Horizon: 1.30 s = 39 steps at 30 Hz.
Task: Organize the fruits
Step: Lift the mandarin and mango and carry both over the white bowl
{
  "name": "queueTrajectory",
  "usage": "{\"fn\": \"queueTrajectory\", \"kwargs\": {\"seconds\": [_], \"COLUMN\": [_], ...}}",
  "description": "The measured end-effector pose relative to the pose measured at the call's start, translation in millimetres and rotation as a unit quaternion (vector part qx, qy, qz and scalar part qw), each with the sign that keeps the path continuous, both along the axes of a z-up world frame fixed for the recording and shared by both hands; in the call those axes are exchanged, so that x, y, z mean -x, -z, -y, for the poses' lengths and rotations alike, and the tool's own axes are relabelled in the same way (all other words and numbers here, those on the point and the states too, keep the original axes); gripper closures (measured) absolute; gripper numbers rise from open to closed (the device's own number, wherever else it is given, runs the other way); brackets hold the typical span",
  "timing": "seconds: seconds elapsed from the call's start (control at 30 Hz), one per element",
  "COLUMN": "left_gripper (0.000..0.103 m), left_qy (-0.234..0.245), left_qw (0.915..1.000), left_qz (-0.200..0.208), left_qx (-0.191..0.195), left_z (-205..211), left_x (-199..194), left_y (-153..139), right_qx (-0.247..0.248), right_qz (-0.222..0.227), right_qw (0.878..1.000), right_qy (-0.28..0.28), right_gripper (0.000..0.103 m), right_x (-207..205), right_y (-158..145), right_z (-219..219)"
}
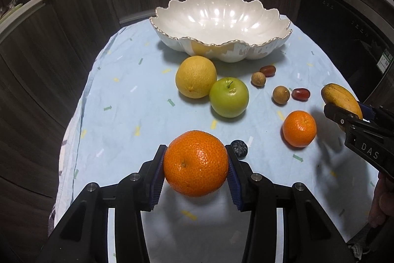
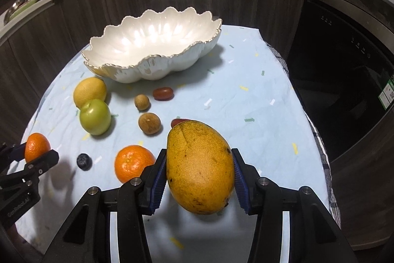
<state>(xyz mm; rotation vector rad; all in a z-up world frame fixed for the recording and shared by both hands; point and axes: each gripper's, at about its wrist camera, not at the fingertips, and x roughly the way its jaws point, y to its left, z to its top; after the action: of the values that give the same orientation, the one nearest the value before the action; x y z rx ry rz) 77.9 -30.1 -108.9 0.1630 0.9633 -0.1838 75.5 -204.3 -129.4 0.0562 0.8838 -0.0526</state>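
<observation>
Fruits lie scattered over a desk (image 1: 118, 95) covered in a pale blue cloth with small coloured flecks, and two of them are already gripped. The left gripper (image 1: 195, 163) has its jaws pinching a large orange (image 1: 195, 163), the blue ribbed pads pressed against both flanks of it. The right gripper (image 2: 200, 171) has its jaws clamped on a mango (image 2: 200, 170), which stands nearly upright between the pads, its upper end tilted a little to the left in the right wrist view.

At the far side of the cloth sits a white scalloped bowl (image 1: 221, 51) with a gilt rim; nothing shows inside it. Just in front of the bowl is a yellow citrus (image 1: 196, 77), touching a green apple (image 1: 229, 97) on its near right. Farther right are two small brown round fruits (image 1: 258, 78), each with a red grape (image 1: 267, 70) just beside it. A smaller orange (image 1: 299, 128) rests on the cloth between the two grippers, and a dark blueberry (image 1: 238, 149) lies just beside the left gripper's right pad.

Behind the desk runs a dark wood-grain panel under a counter crowded with kitchenware, and a dark appliance stands at the right.
</observation>
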Motion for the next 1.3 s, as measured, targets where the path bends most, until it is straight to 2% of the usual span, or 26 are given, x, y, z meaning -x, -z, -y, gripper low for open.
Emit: {"fn": "queueTrajectory", "kwargs": {"seconds": [0.3, 0.57, 1.03, 1.3], "left_gripper": [0.059, 0.059, 0.059, 0.059], "left_qy": [-0.006, -0.012, -0.027, -0.035], "left_qw": [0.9999, 0.9995, 0.9972, 0.9961], "left_qz": [0.012, 0.027, 0.063, 0.072], "left_qx": [0.007, 0.014, 0.03, 0.036], "left_z": [-6, -10, -16, -17], "left_x": [0, -10, -46, -66], "left_y": [-18, -39, -73, -82], "right_qx": [-0.005, -0.005, -0.008, -0.01], "right_qz": [0.001, 0.024, 0.061, 0.067], "right_qw": [1.0, 0.999, 0.997, 0.996], "right_qy": [-0.015, -0.028, -0.044, -0.052], "right_gripper": [0.054, 0.054, 0.054, 0.054], "right_x": [-2, -13, -49, -70], "right_y": [-13, -35, -76, -84], "right_z": [-10, -17, -18, -18]}}
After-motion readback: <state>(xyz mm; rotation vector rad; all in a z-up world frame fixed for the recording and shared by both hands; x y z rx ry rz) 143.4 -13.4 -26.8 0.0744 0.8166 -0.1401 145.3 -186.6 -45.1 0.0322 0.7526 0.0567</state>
